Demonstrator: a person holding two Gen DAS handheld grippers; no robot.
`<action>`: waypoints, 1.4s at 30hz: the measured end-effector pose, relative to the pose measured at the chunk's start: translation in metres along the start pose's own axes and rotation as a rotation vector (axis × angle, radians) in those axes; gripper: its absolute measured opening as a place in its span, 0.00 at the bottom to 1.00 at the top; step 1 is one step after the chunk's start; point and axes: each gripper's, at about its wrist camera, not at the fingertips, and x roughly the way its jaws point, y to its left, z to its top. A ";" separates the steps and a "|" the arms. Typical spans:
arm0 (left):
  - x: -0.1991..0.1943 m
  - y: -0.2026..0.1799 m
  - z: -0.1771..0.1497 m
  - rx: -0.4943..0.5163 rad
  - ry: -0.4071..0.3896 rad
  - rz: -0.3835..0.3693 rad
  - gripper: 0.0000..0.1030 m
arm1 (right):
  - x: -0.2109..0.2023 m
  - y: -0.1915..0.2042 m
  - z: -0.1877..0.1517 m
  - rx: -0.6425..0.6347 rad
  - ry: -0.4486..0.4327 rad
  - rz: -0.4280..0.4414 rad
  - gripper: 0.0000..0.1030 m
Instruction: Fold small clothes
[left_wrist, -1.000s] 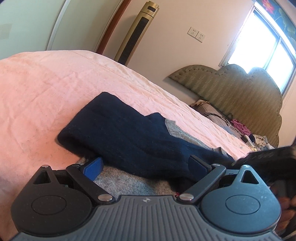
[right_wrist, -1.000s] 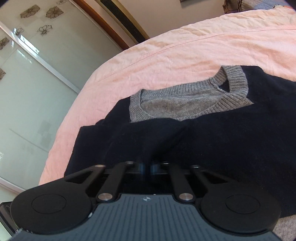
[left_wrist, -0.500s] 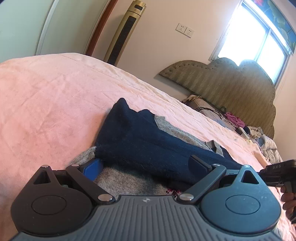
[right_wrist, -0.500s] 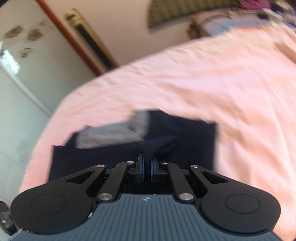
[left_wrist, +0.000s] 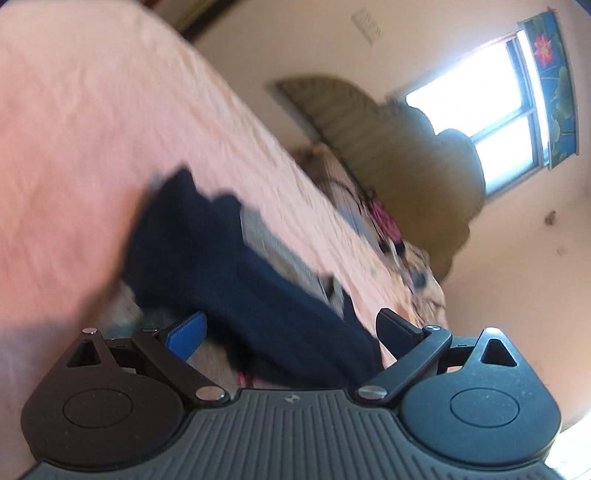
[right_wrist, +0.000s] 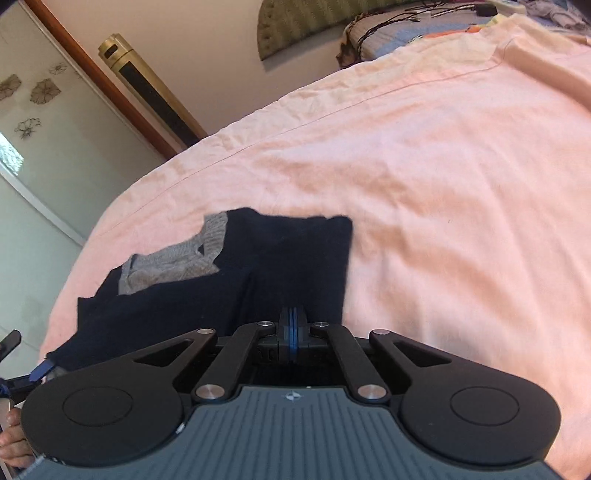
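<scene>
A small navy sweater (right_wrist: 280, 266) with a grey ribbed collar (right_wrist: 173, 264) lies on the pink bed sheet (right_wrist: 443, 155), its sleeves folded over the body. My right gripper (right_wrist: 292, 325) is shut just at the sweater's near edge; I cannot tell whether cloth is between the pads. In the blurred, tilted left wrist view the sweater (left_wrist: 236, 266) lies in front of my left gripper (left_wrist: 291, 325), which is open around its near edge, blue pad (left_wrist: 186, 332) on the left.
A green padded headboard (left_wrist: 402, 147) and a pile of clothes and cables (right_wrist: 424, 29) lie at the head of the bed. A gold tower unit (right_wrist: 147, 85) stands by the wall. The left gripper shows at the edge of the right view (right_wrist: 22, 365).
The right gripper has pulled back from over the sweater to its near edge, staying shut. The left gripper's view has tilted and blurred; its jaws stay open.
</scene>
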 end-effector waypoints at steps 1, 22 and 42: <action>0.001 0.003 -0.005 -0.001 0.031 0.012 0.96 | -0.001 -0.002 0.000 0.025 -0.003 0.035 0.05; -0.028 -0.001 0.007 0.240 -0.008 0.140 0.96 | -0.011 0.060 0.001 -0.171 0.020 0.091 0.10; 0.086 -0.026 0.052 0.661 0.046 0.550 0.06 | 0.001 0.024 -0.005 -0.097 0.051 0.010 0.14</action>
